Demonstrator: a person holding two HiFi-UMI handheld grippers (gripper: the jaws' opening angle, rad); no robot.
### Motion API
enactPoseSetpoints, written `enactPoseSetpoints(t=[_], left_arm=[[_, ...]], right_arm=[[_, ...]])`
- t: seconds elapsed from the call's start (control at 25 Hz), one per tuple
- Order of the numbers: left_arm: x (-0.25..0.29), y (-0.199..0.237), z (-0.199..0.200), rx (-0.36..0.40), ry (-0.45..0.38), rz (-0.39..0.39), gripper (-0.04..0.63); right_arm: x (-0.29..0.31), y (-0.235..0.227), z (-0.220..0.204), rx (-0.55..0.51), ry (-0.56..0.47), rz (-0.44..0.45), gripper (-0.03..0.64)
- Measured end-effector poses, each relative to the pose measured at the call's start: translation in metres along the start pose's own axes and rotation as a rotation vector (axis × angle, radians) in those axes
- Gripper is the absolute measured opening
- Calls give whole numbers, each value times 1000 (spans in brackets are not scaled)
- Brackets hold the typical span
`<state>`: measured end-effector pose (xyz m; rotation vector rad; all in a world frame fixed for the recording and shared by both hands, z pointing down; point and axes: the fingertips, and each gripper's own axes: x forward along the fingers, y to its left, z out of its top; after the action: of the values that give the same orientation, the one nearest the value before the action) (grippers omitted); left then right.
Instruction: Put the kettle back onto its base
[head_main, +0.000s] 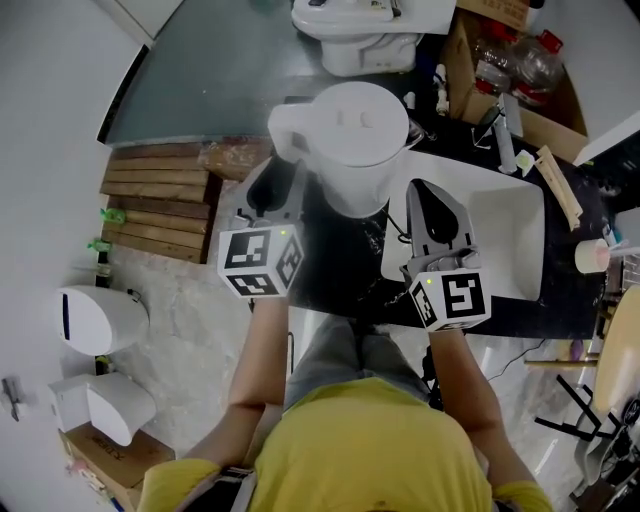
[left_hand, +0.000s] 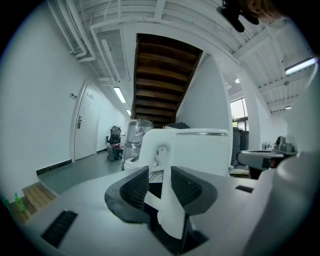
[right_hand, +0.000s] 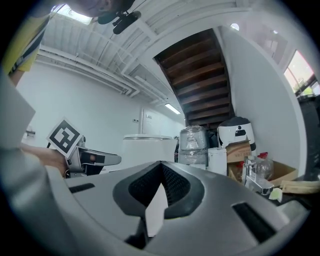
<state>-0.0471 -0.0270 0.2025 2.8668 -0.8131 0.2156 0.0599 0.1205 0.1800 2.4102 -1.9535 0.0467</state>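
The white kettle (head_main: 355, 140) is up over the black table (head_main: 340, 285), lid on top and handle (head_main: 290, 135) toward the left. My left gripper (head_main: 278, 190) is shut on that handle. In the left gripper view the handle (left_hand: 162, 170) stands upright between the dark pads (left_hand: 135, 187), with the kettle body (left_hand: 205, 150) behind. My right gripper (head_main: 432, 205) is just right of the kettle, apart from it, jaws shut and empty (right_hand: 161, 167). The right gripper view shows the kettle (right_hand: 150, 147) and the left gripper (right_hand: 95, 159) to its left. I see no base; the kettle hides the table under it.
A white tray (head_main: 515, 240) lies on the table under and right of my right gripper. A white appliance (head_main: 360, 35) stands behind the kettle. A cardboard box with plastic bottles (head_main: 520, 60) is at the back right. Wooden slats (head_main: 160, 200) and white bins (head_main: 95, 320) are on the floor, left.
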Motion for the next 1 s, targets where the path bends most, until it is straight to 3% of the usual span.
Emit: enactPoseSetpoints(t=[0.32,0.68,1.0], left_arm=[[-32,-35,14,19,-23,-13,12],[-80,-88,31,9,-44,-115,9],[-121,-114,32,22,-20,-148,9]], right_arm=[[-25,11,22,-10,-34,15,9],[-61,33,50,-17,-63,53,9],[-100,59,73,-34,-83,86,9]])
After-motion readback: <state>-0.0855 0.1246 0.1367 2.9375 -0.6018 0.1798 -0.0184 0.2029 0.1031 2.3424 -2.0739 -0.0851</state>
